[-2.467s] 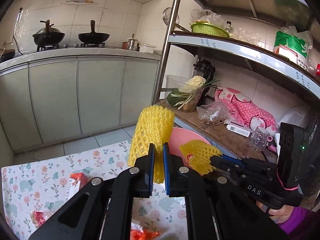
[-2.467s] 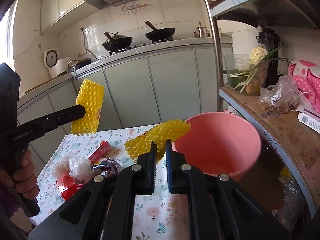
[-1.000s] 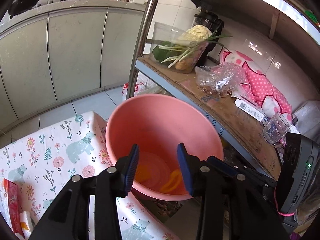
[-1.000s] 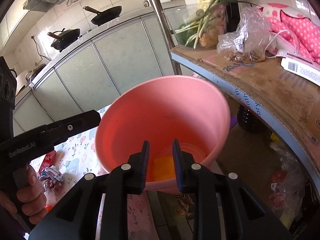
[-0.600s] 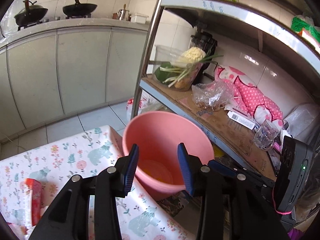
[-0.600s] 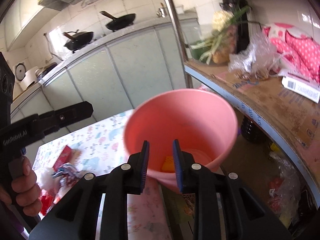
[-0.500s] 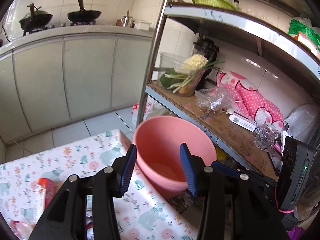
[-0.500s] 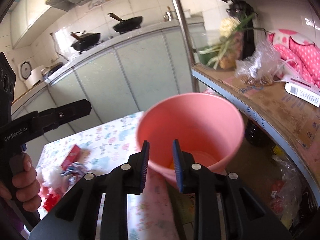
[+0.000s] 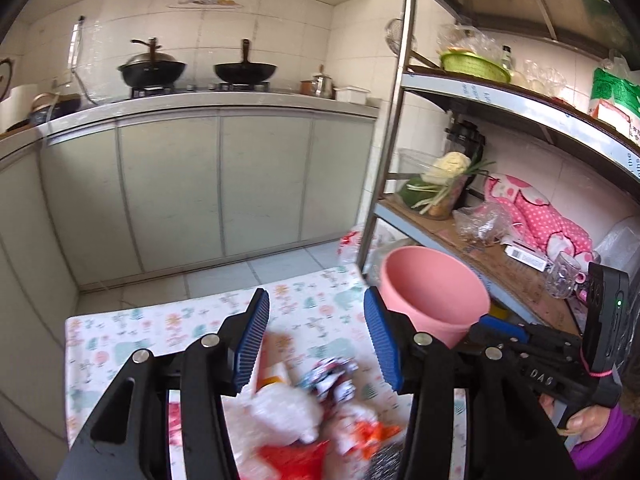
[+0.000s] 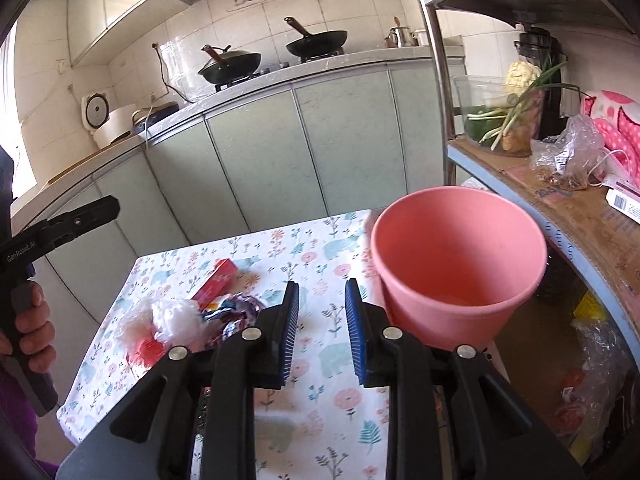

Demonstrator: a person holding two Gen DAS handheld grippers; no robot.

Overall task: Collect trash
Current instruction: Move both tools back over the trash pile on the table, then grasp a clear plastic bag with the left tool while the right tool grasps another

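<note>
Pink bucket (image 10: 460,264) stands right of centre, at the table's (image 10: 320,360) edge. Trash (image 10: 188,316) lies at lower left. Left gripper (image 9: 316,340) is opening wide, empty; right gripper (image 10: 322,332) stands narrowly apart, empty.

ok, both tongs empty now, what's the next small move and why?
Probably lower the left tongs, jaws opening and empty, onto the white wad just below them. Wrappers are on the tablecloth, and the pink bucket stands close beside it.

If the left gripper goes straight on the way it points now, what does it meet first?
Probably the floral tablecloth, just beyond the pile of crumpled wrappers. The left gripper holds nothing and its jaws are opening. Depth is unclear.
</note>
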